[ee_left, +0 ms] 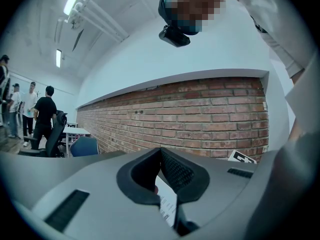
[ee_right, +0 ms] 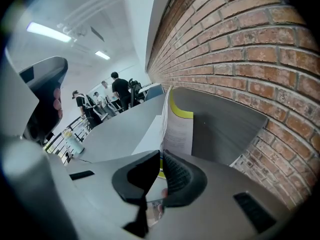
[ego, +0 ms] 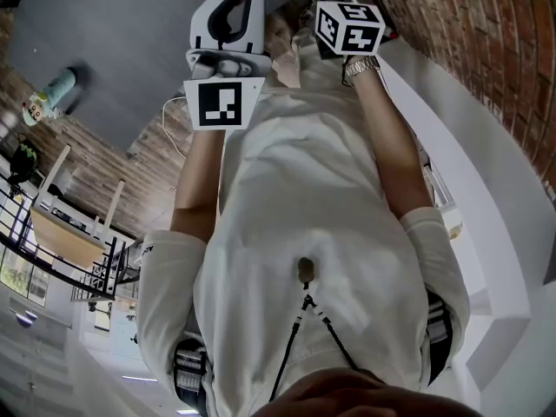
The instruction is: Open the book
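Note:
The book [ee_right: 178, 128] stands open in the right gripper view, with a white printed page, a yellow strip at its top and a grey cover [ee_right: 220, 129] beside the brick wall. My right gripper [ee_right: 161, 157] is shut on the near edge of that page. In the left gripper view my left gripper [ee_left: 161, 153] is shut on a printed sheet [ee_left: 168, 207] that shows just below its pads. In the head view both grippers are held up close together in front of the person's white shirt, the left gripper [ego: 236, 16] beside the right one's marker cube [ego: 349, 26].
A brick wall [ee_left: 200, 116] runs close along the right side. A grey table surface [ee_right: 115, 129] carries a small bottle [ee_right: 74, 143]. Several people [ee_left: 45, 115] stand far off near desks and a blue chair [ee_left: 84, 146]. A railing [ego: 52, 250] borders the floor.

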Demonstrator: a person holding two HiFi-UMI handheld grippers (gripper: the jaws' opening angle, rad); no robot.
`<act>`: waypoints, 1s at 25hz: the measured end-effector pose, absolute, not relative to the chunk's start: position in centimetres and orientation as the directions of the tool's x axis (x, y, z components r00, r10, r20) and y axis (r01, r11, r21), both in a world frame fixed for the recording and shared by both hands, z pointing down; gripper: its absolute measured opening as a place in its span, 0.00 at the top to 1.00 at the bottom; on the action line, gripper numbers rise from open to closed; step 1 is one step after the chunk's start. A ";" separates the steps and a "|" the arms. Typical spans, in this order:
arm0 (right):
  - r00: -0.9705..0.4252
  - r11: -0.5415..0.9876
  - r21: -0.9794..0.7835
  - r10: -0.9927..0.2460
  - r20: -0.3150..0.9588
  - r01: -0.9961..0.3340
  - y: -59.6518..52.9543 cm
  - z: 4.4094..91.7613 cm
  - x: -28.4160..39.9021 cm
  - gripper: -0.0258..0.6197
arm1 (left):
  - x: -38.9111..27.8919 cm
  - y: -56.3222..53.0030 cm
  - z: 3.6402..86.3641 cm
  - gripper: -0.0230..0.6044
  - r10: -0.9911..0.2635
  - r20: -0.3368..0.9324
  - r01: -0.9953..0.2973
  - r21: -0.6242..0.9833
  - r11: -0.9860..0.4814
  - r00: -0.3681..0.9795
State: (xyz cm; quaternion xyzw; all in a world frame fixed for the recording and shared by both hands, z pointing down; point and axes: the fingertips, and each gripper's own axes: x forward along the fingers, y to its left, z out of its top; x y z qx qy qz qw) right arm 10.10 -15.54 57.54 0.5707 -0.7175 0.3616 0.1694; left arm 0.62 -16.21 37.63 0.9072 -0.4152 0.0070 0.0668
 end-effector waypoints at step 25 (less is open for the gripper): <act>-0.247 0.006 -0.350 -0.719 0.650 -0.937 -13.8 57.6 18.4 0.89 | 8.2 -15.0 37.8 0.93 -0.714 0.062 -0.716 0.115 -0.689 0.697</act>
